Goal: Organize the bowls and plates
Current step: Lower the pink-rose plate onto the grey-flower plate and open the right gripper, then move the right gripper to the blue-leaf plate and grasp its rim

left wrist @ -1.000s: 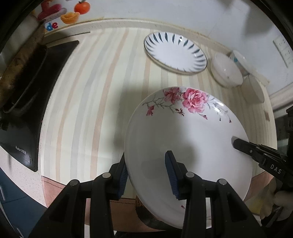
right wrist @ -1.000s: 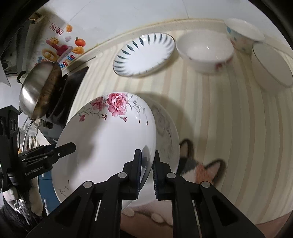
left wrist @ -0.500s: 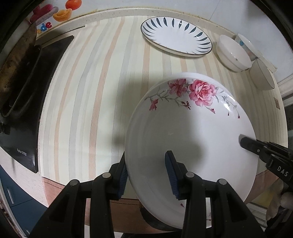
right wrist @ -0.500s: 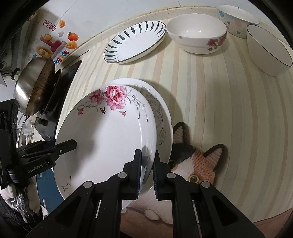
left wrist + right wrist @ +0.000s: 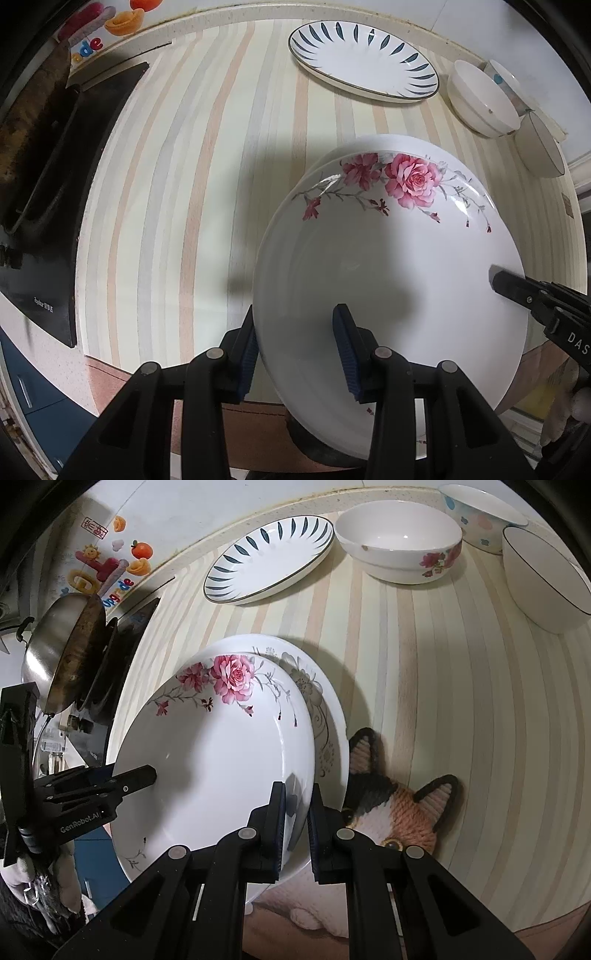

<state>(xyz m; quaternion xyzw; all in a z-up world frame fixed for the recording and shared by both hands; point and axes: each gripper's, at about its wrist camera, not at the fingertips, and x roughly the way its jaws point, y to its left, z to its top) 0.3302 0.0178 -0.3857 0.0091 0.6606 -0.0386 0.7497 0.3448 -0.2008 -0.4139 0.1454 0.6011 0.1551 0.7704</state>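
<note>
Right tool: jaws nearly closed, the blue ribbed pads pinching the near rim of the rose plate. Left tool: jaws partly open, one pad outside the plate's rim and one over its inner face; whether both pads press cannot be told from the left wrist view. In the right wrist view the left tool's finger lies on the plate's opposite edge.

Rose plate: glossy white ceramic, round, shallow, pink roses and thin grey stems along the far rim. It sits tilted, directly ahead of both tools, over a second white plate with grey floral print, whose rim shows just beyond and to the right of it.

Right of the right tool, partly under the plates: a knitted cat-face mat, woolly, orange, black and white.

Tabletop: smooth, pastel stripes. Further ahead: oval white plate with dark blue leaf strokes; beside it a round white bowl with a rose motif, a pastel-patterned bowl, and a dark-rimmed white bowl. Far left: black cooktop and steel wok.
</note>
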